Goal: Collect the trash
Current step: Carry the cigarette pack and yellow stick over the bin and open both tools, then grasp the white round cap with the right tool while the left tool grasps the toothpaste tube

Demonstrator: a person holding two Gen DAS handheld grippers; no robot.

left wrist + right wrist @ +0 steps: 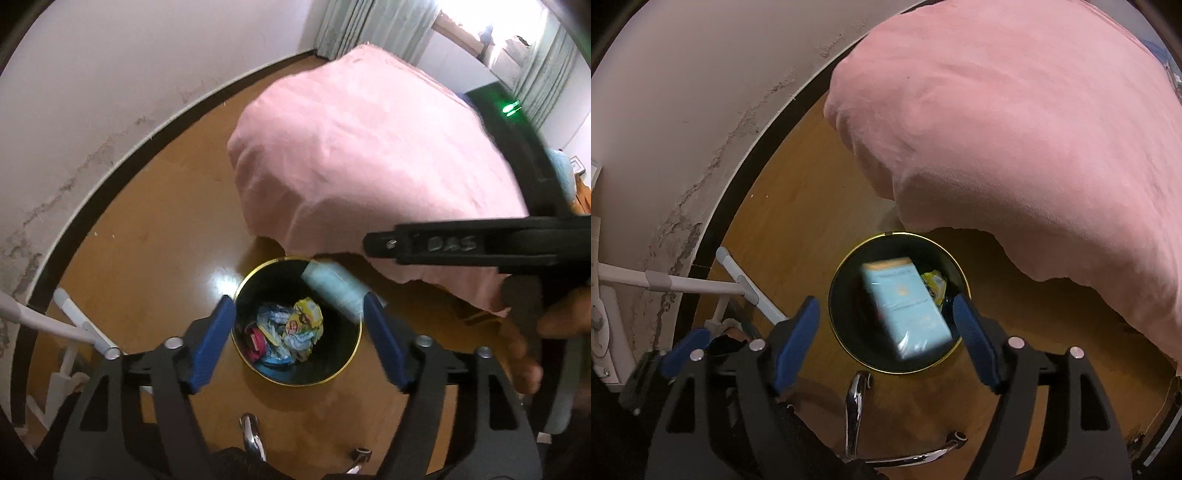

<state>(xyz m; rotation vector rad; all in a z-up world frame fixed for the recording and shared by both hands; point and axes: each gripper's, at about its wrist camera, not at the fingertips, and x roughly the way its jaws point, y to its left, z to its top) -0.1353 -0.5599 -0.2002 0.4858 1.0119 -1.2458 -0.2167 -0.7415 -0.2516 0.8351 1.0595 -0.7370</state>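
Observation:
A black trash bin with a gold rim [352, 363] [842, 321] stands on the wooden floor below both grippers. Crumpled wrappers [295, 328] lie at its bottom. A light blue box [905, 306] is blurred in mid-air over the bin mouth, free of the fingers; it also shows in the left wrist view [338, 288]. My right gripper [886, 332] is open and empty above the bin. My left gripper [299, 332] is open and empty above the bin. The right tool's black body [480, 247] crosses the left view.
A bed under a pink blanket [369, 147] [1034, 147] overhangs right of the bin. A white wall with a dark baseboard [92, 110] runs on the left. A white rack [683, 284] and chrome chair legs [855, 406] stand near the bin.

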